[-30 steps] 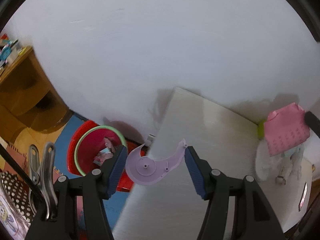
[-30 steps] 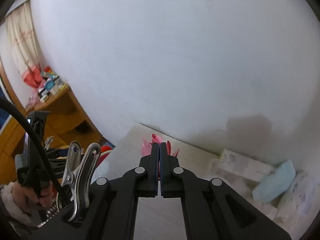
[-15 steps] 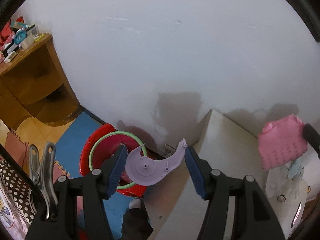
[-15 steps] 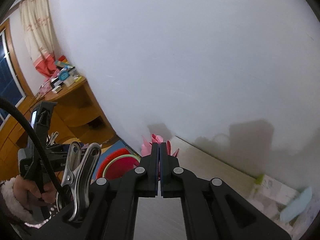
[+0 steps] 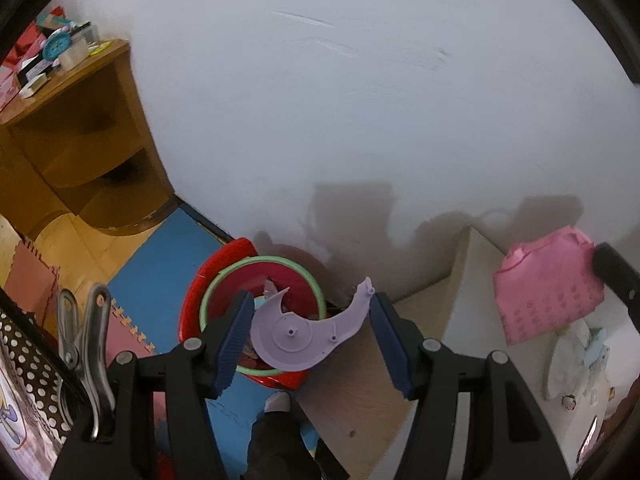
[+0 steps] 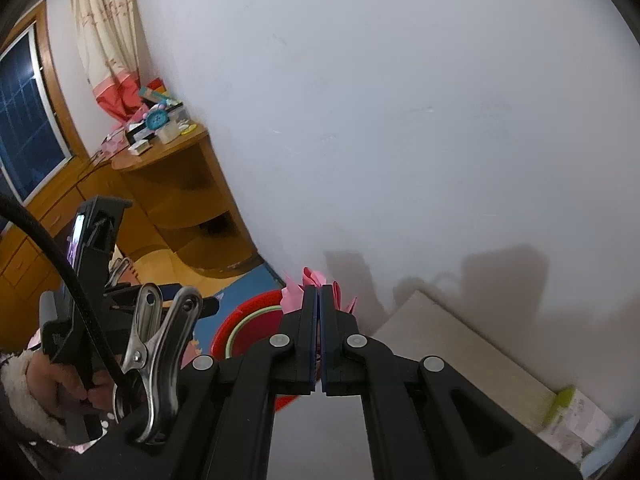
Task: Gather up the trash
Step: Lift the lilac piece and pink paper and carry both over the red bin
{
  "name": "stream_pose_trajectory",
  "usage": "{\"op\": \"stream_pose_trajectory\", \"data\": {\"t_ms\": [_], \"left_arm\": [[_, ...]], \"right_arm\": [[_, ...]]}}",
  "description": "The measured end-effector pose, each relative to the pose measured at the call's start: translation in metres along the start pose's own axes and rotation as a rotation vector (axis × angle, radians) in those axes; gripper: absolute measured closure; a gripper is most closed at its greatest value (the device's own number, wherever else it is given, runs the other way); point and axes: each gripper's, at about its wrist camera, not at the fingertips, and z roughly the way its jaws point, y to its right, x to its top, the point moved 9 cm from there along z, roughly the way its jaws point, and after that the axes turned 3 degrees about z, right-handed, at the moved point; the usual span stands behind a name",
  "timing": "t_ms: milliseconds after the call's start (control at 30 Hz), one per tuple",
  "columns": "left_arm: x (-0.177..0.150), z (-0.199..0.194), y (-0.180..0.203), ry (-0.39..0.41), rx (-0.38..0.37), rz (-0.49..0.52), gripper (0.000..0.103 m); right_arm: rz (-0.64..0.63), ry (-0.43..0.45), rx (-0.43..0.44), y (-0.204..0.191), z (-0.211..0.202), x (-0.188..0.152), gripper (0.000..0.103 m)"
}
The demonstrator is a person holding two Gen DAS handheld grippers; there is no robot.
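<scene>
Fingers of both grippers clamped on trash above a red bin.

Left gripper has its blue-padded fingers set wide apart, pinching a lilac plastic disc piece by its two ends, and the piece hangs right over the red basin with the green rim, which sits on the blue floor mat against the wall, beside the corner of the counter. Some scraps already lie inside the basin. Right gripper has its fingers pressed together on a crumpled pink paper, whose edges poke out past the tips, above the counter's corner near the basin.
</scene>
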Motion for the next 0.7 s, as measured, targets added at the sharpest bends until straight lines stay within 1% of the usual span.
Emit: {"op": "stream_pose_trajectory", "data": {"t_ms": [67,167,433,500,600,700], "left_arm": [[0.003,-0.002,-0.011,0.021,0.016,-0.006,0.040],[0.004,0.000,-0.025,0.027,0.022,-0.013,0.040],[-0.003,0.018,-0.058,-0.009,0.009,-0.060,0.040],[-0.006,0.021,-0.064,-0.020,0.004,-0.071,0.040],[-0.005,0.024,-0.069,-0.013,0.010,-0.068,0.040],[-0.004,0.028,-0.072,-0.019,-0.005,-0.072,0.040]], "right_arm": [[-0.005,-0.011,0.007,-0.005,0.004,0.001,0.102],[-0.026,-0.023,0.016,-0.019,0.012,0.003,0.102],[-0.077,-0.055,0.016,-0.056,0.033,0.002,0.102],[-0.073,-0.058,0.013,-0.060,0.036,0.002,0.102],[-0.066,-0.067,0.010,-0.063,0.042,0.004,0.102],[-0.063,-0.079,0.002,-0.066,0.050,0.007,0.102]]}}
